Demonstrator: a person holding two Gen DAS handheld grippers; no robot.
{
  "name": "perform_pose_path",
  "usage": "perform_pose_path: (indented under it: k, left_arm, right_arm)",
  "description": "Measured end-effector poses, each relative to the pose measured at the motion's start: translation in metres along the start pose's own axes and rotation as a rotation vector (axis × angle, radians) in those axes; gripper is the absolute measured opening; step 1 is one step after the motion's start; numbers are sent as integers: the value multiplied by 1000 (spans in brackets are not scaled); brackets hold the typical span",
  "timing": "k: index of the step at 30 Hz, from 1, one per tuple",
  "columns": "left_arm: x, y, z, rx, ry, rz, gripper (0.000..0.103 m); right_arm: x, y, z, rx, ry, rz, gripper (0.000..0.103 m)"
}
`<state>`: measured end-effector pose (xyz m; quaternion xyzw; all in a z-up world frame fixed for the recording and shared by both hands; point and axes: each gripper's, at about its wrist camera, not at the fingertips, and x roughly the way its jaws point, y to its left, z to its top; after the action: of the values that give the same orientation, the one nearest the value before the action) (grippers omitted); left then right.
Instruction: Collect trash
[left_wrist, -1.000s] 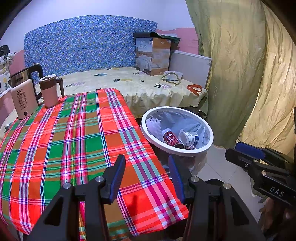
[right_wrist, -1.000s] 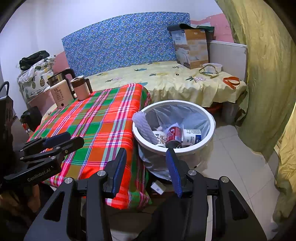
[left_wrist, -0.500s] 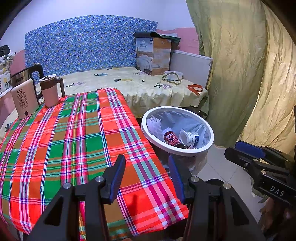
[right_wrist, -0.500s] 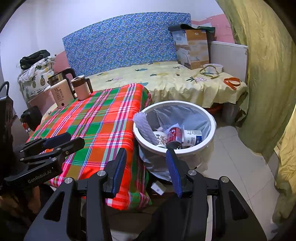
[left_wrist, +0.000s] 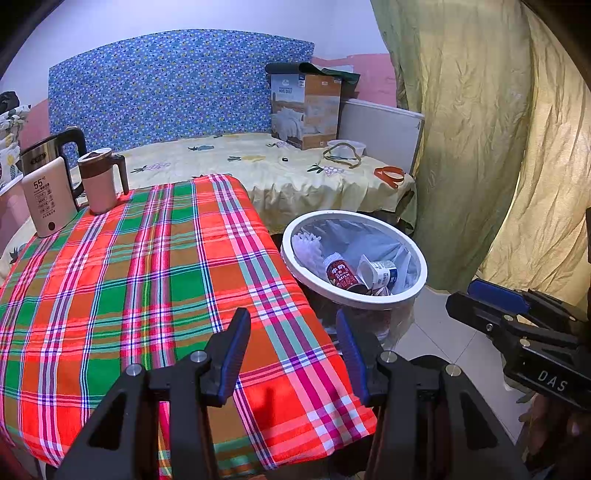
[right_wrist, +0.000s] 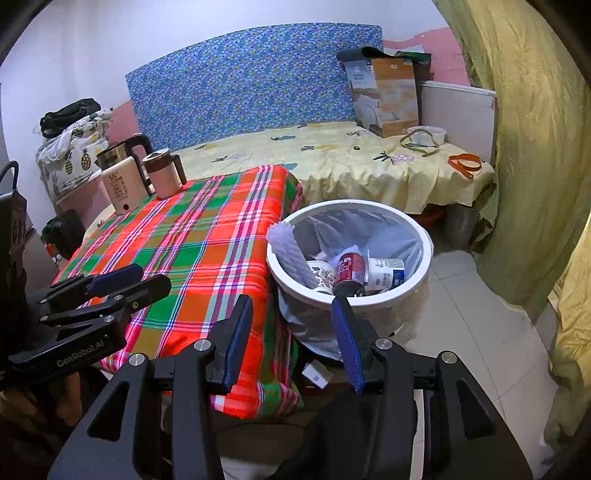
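1. My left gripper hangs over the near corner of the table with the red, green and orange plaid cloth; its blue-padded jaws stand apart with nothing between them.
2. My right gripper also has its jaws parted and empty. It sits over the gap between the table edge and the round white-rimmed trash bin with a grey plastic liner.
3. Each tool shows in the other's view: the right one at the lower right edge of the left camera, the left one at the lower left of the right camera.
4. The trash lies inside the bin: a red drink can, a white yogurt cup with blue print just beside it, and a pale ribbed roll leaning on the rim nearest the table.
5. The bin stands on the tiled floor, just beside the table.
6. At the table's far corner stand a cream thermos with a display, a pink lidded mug and a steel kettle.
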<state>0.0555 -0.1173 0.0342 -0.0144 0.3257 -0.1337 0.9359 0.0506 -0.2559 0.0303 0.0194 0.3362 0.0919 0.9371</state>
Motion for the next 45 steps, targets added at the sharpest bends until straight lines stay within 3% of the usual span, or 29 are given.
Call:
perform_pose_path:
  k: [45]
  left_arm:
    - [1, -3, -1, 4, 8, -11, 50]
  right_arm:
    - [2, 0, 0, 0, 5, 3, 46]
